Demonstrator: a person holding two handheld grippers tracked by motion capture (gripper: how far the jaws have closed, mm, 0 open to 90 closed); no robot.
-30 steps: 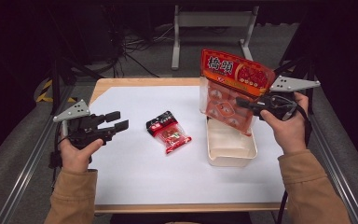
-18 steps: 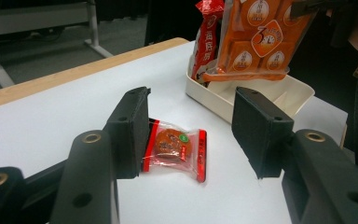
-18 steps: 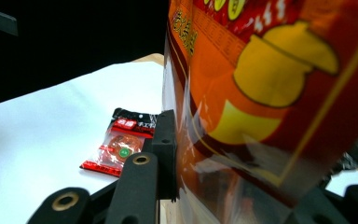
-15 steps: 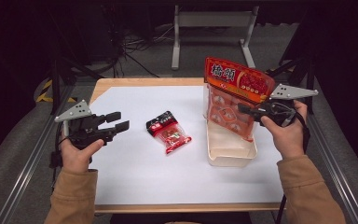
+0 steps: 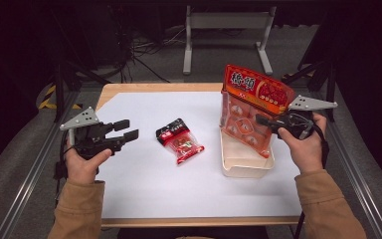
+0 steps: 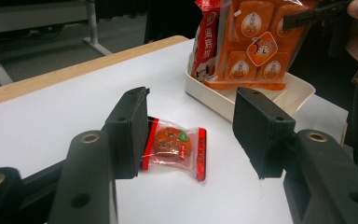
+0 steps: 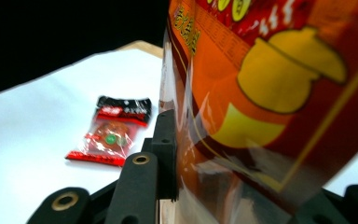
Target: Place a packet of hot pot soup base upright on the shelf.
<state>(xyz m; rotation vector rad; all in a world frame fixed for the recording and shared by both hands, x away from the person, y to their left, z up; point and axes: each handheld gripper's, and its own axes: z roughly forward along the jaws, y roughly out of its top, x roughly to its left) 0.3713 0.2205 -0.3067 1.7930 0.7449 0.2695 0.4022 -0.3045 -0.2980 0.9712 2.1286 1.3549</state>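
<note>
In the right gripper view the orange snack bag [image 7: 270, 93] runs past the top and right edges, blurred, and hides the right hand-held gripper's [image 7: 205, 186] far jaw. In the left gripper view the left hand-held gripper's near jaw covers the small packet's [image 6: 177, 147] left end.

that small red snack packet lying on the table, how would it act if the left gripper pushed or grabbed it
The small red snack packet looks light and lies flat on the white table, so a push would probably slide it rather than tip or roll it. Its clear glossy film looks crinkly and likely slippery, so open jaws of the left gripper may skid off unless they pinch a sealed edge.
</note>
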